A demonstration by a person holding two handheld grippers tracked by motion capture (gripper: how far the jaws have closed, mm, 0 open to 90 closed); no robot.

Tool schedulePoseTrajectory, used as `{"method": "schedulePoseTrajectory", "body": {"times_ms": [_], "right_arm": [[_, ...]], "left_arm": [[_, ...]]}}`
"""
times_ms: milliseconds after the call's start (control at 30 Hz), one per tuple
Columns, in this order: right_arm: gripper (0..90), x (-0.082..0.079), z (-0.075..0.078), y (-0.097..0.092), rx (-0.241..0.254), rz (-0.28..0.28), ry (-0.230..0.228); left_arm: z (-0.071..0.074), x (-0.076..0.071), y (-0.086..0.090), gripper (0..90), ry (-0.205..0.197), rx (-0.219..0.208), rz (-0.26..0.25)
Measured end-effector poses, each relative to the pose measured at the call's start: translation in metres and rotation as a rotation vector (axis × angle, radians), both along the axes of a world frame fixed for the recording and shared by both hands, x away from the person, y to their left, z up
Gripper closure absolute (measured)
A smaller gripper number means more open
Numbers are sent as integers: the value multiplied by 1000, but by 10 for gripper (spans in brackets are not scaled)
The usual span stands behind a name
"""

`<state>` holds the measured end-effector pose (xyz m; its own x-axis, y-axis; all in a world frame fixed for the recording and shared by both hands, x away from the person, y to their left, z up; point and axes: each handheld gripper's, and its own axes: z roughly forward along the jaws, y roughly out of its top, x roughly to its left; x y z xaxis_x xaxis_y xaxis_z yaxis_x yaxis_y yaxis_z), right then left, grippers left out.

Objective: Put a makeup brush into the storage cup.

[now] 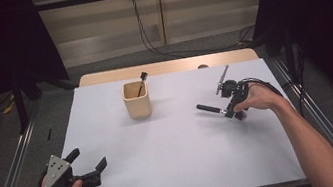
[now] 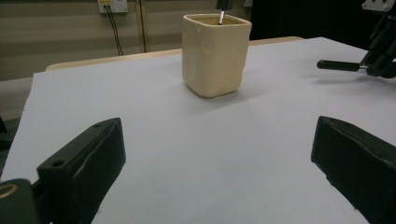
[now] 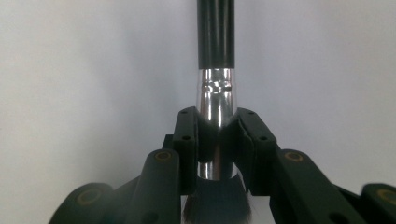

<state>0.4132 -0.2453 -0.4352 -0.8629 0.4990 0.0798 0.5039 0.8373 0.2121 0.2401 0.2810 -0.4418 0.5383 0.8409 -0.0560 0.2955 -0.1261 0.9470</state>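
- The table (image 1: 165,67) is light wood, and a big white sheet (image 1: 174,153) covers nearly all of its top.
- Only a thin strip of bare wood shows, along the far edge behind the cup (image 1: 136,100).
- The cup is cream-coloured with squarish sides and stands upright on the white sheet, near the far edge.
- A small dark round thing (image 1: 203,66) lies on the wood strip, off to the right of the cup; it is too small to tell what it is.
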Motion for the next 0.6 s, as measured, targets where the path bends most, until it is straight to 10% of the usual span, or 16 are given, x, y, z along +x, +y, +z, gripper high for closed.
{"method": "schedulePoseTrajectory", "body": {"times_ms": [600], "right_arm": [[716,-14,16,-12,202,-104,-140]], "left_arm": [[1,-1,2,29,2,2,-4]]}}
